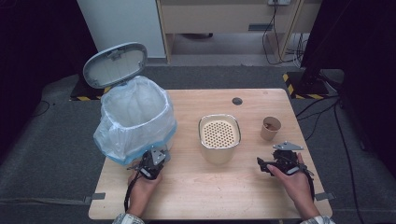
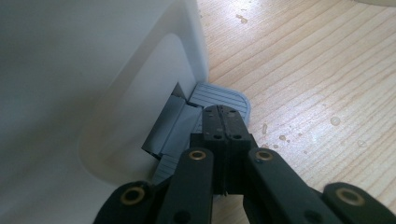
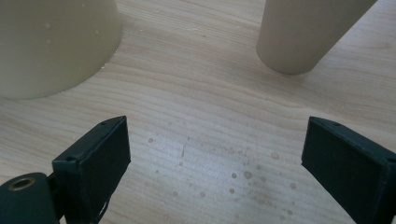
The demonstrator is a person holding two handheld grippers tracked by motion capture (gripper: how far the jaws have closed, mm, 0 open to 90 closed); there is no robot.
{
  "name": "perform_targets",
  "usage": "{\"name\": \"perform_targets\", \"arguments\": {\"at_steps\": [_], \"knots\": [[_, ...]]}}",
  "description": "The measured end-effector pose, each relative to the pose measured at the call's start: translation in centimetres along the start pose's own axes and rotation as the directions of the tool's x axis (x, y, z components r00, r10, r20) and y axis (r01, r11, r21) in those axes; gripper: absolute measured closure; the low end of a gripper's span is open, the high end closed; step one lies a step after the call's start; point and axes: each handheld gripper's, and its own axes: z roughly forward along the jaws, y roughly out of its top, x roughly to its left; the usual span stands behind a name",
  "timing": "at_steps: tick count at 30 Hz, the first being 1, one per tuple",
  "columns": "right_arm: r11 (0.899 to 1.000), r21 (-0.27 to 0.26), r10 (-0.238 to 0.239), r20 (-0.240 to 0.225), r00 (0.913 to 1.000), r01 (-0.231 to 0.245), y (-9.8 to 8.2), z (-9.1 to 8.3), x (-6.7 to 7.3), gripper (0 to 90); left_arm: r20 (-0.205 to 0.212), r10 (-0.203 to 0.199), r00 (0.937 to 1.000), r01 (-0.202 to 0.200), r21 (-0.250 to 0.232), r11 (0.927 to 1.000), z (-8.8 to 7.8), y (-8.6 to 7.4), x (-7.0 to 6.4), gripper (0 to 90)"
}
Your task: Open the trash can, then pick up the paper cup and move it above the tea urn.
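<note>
A white pedal bin (image 1: 135,116) lined with a clear bag stands at the table's left, its grey lid (image 1: 115,64) raised. My left gripper (image 1: 155,156) is at the foot of the bin. In the left gripper view its jaws (image 2: 223,112) are shut together with nothing between them, and their tips rest on the grey ribbed pedal (image 2: 233,97). My right gripper (image 1: 272,159) is low over the table at the right. Its jaws (image 3: 215,149) stand wide open over bare wood with nothing between them.
A cream container (image 1: 219,137) with a perforated top sits mid-table, at the upper left in the right gripper view (image 3: 56,42). A brown paper cup (image 1: 271,128) stands beyond the right gripper (image 3: 303,32). Small droplets dot the wood (image 3: 247,175).
</note>
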Motion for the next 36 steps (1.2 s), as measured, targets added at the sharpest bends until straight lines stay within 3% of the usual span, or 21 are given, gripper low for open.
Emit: {"name": "perform_targets", "arguments": {"at_steps": [6, 10, 24, 36], "knots": [[1.000, 0.007, -0.023, 0.022, 0.9995, 0.023, 1.3, 0.1, -0.5, 7.3, 0.000, 0.000, 1.0000, 0.000, -0.001, 1.0000, 0.0, 0.0, 0.0, 89.7], [1.000, 0.008, -0.009, 0.047, 0.9989, 0.008, 2.0, 0.0, -1.2, 8.2, -0.003, 0.004, 1.0000, -0.004, 0.003, 1.0000, 0.0, 0.0, -0.1, 89.7], [0.998, -0.026, 0.055, 0.055, 0.9969, -0.054, 3.1, 0.2, -2.5, 6.5, -0.007, 0.009, 0.9999, -0.009, 0.001, 1.0000, 0.0, 0.0, -0.1, 89.7], [0.995, -0.045, 0.088, 0.069, 0.9937, -0.085, 3.8, 1.5, -4.1, 5.9, -0.004, 0.003, 1.0000, -0.003, -0.001, 1.0000, 0.0, 0.0, -0.1, 89.7]]}}
